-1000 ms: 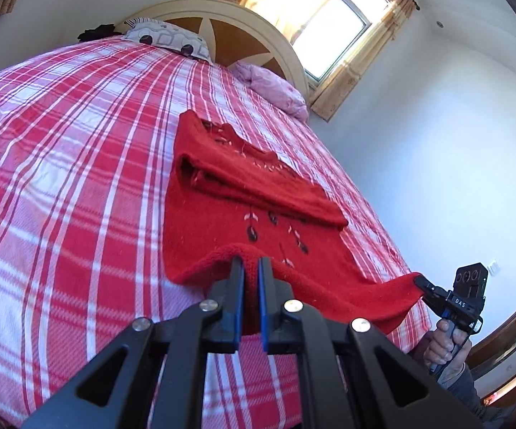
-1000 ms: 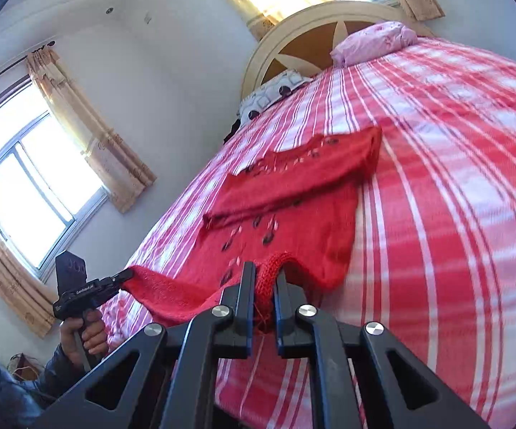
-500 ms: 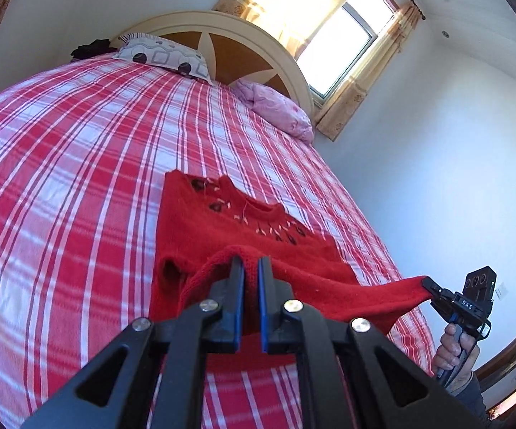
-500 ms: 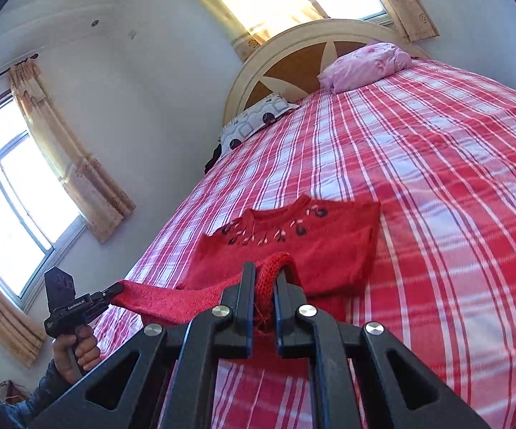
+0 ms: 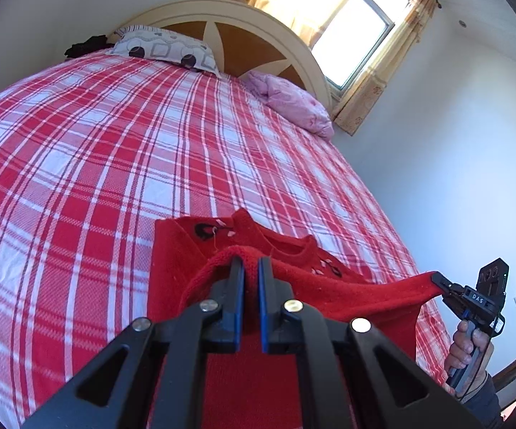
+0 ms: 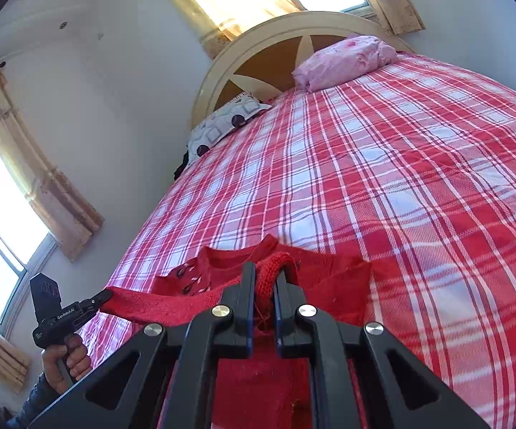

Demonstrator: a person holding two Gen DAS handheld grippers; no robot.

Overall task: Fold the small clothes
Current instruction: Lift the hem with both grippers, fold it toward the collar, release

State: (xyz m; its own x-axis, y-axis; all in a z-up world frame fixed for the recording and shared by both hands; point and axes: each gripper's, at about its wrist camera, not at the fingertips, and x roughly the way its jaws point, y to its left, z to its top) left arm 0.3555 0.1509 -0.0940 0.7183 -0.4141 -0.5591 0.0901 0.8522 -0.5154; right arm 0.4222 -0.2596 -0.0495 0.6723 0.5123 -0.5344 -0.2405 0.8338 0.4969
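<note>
A small red knit sweater with dark and white embroidery lies on the red plaid bedspread. My left gripper is shut on one corner of its bottom hem, lifted over the sweater's neckline. My right gripper is shut on the other hem corner. The hem stretches taut between them. The right gripper also shows in the left wrist view, and the left gripper shows in the right wrist view. The sweater under the lifted hem is mostly hidden.
A patterned pillow and a pink pillow lie at the rounded headboard. Windows with curtains stand behind the headboard and on the left wall. The bed's right edge runs near a white wall.
Both grippers have carried the hem forward over the sweater toward its neckline. Less of the sweater's body shows than a second ago.
</note>
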